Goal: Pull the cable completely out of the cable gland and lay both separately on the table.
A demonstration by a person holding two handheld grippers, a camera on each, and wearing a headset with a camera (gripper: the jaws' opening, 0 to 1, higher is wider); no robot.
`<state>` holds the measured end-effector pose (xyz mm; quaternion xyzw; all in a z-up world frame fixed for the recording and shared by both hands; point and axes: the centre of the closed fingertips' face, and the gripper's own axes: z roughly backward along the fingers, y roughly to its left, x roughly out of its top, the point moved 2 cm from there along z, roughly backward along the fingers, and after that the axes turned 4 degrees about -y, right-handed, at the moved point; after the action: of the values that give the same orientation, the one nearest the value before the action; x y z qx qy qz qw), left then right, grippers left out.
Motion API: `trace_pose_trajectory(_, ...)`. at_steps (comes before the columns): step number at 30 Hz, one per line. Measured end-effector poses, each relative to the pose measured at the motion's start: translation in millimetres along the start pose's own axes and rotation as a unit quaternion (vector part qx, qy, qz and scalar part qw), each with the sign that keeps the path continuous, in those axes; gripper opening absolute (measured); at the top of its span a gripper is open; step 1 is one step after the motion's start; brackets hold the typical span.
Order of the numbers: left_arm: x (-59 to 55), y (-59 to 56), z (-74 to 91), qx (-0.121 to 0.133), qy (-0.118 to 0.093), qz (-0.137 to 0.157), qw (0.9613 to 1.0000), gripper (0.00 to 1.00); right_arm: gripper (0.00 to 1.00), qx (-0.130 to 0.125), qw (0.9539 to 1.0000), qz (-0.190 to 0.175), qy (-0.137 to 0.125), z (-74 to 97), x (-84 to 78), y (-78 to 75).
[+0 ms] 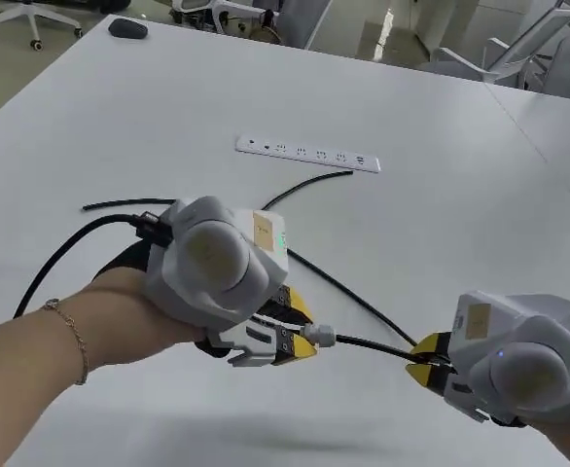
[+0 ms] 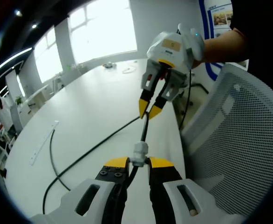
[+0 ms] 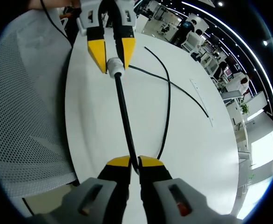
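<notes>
Head view: left gripper (image 1: 302, 331) sits low centre, held in a hand (image 1: 134, 311) with a bracelet, jaws pressed onto the white cable gland (image 1: 318, 336). The gland sticks out just past its yellow tips, off the table (image 1: 168, 97). The black cable (image 1: 368, 343) leaves the gland and runs straight to the right gripper (image 1: 426, 363), which is near, to the right and slightly lower. The right gripper's jaws are pinched on the cable. The stretch between the two grippers looks taut. The cable is still seated in the gland.

Beyond the left gripper, more of the cable lies on the table, curving up to just beside a white power strip (image 1: 307, 154). A small dark object (image 1: 127, 29) is well apart at the far table edge.

Left gripper view: gland between own jaw tips, cable going forward into the right gripper's closed yellow tips. A mesh chair back (image 2: 239, 140) is to the right.

Right gripper view: own jaws closed on the cable, with the left gripper ahead clamping the gland.
</notes>
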<state>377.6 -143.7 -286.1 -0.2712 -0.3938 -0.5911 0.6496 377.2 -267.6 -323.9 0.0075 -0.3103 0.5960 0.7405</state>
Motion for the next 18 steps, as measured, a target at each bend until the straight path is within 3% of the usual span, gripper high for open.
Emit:
trace_pose_trajectory(13,-5.3,5.8,7.2,0.006,0.012,0.009,0.9999,0.17,0.05,-0.015,0.9979,-0.035,0.052,-3.5,-44.5,-7.2)
trace_pose_trajectory(16,2.0,6.0,10.2,0.009,-0.003,0.025,0.9996,0.17,0.06,-0.014,0.9966,-0.057,0.057,-2.9,-49.4,-7.4)
trace_pose_trajectory(18,7.8,4.0,10.8,0.009,-0.007,0.027,0.9996,0.17,0.07,0.001,0.9955,-0.069,0.064,-3.5,-50.1,-2.2)
